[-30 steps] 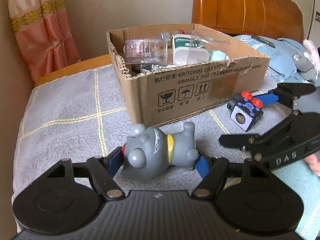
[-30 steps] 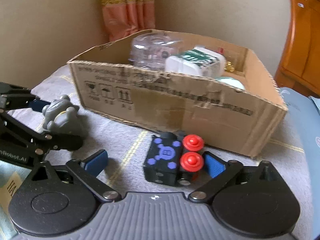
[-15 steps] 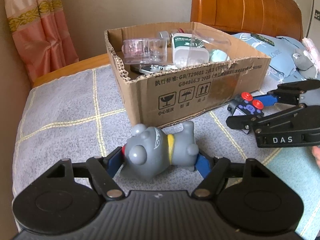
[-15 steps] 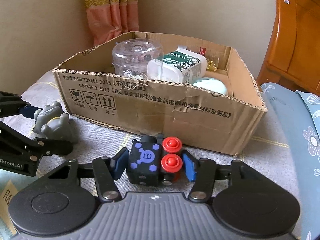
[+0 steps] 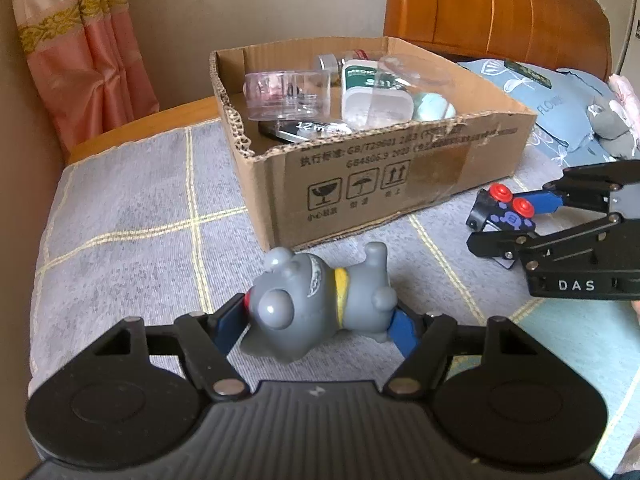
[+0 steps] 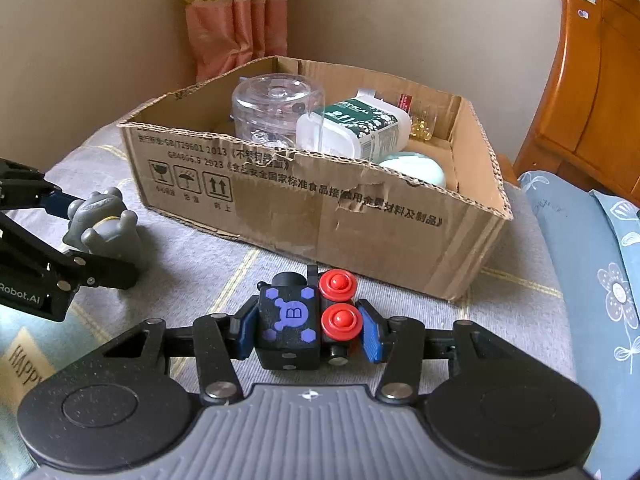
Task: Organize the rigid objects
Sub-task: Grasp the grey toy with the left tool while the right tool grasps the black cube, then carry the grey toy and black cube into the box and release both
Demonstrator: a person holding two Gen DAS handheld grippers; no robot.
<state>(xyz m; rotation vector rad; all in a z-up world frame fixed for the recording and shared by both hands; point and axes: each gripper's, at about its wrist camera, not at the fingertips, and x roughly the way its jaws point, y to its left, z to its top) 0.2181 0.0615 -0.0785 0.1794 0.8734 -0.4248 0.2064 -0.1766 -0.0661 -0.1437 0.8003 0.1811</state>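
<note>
The left claw (image 5: 316,324) grips the grey toy dog (image 5: 316,300) and the right claw (image 6: 306,330) clamps the button cube (image 6: 308,320), both on the bed before the cardboard box (image 6: 320,208); next, lift over its rim.

Left gripper (image 5: 318,322) and right gripper (image 6: 307,330), fingers closed inward, both level.

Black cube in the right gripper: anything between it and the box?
Only the box's near wall. The cube sits clamped in the right gripper just in front of that wall and below its torn rim, so it must go up and over. Nothing else lies between them.
</note>
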